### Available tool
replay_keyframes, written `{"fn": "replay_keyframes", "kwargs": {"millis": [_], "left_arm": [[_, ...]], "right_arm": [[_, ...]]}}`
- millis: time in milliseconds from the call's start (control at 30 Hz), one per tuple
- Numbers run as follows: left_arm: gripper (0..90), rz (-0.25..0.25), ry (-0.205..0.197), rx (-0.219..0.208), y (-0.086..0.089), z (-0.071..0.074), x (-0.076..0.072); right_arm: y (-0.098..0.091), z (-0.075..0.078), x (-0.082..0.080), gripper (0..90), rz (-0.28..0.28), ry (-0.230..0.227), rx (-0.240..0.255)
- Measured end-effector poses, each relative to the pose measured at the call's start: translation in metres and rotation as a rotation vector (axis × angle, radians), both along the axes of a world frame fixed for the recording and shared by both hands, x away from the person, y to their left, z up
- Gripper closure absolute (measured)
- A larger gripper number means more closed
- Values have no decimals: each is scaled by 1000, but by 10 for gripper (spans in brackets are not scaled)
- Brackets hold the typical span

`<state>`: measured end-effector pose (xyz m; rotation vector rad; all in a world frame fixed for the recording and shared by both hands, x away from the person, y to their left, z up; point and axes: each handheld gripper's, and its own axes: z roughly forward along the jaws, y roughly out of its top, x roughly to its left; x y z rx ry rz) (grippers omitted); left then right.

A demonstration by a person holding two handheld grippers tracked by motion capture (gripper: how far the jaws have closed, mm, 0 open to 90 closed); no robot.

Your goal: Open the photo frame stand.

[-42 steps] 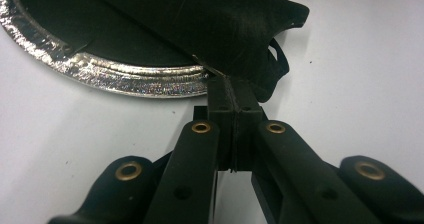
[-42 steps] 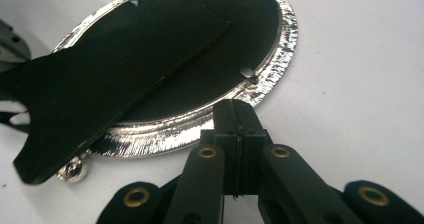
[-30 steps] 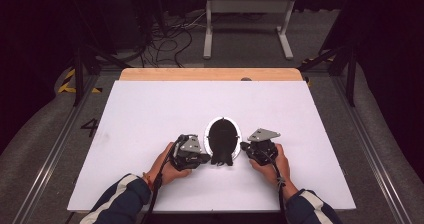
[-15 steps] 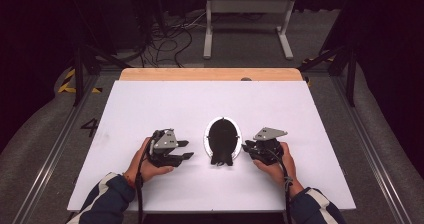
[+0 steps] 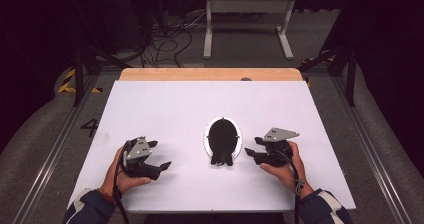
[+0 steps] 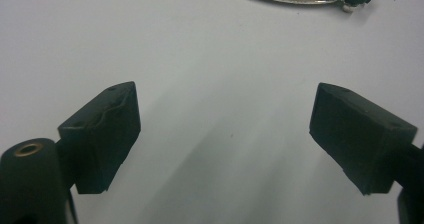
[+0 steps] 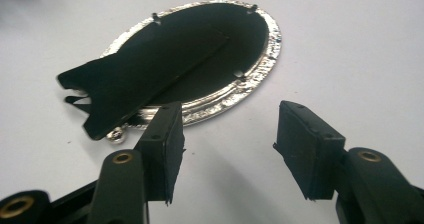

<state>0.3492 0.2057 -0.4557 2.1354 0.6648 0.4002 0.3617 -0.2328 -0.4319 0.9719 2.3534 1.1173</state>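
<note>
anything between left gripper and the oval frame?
Nothing: in the high view, bare white table runs from the left gripper to the oval frame. The left gripper view shows the same bare surface.

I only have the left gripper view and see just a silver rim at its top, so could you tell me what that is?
Observer: An oval silver frame lying face down, black back up.
Operator: Is the right gripper holding it?
Observer: No, the right gripper is close beside it; its jaws have just been opening, nothing between them.
Operator: Where is mine?
Observer: The left gripper is farther off on the frame's other side, jaws just opening.
</note>
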Motion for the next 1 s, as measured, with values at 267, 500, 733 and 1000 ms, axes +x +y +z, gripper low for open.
{"fn": "replay_keyframes", "kwargs": {"millis": [267, 500, 733, 1000], "left_arm": [[109, 49, -5, -12, 25, -2, -15], [107, 82, -2, -15, 32, -2, -14], [110, 72, 10, -10, 30, -4, -13], [113, 72, 8, -15, 31, -3, -16]], "right_arm": [[5, -5, -14, 331, 2, 35, -78], [19, -3, -23, 550, 72, 51, -83], [34, -7, -27, 642, 125, 90, -99], [48, -12, -28, 647, 149, 123, -119]]}}
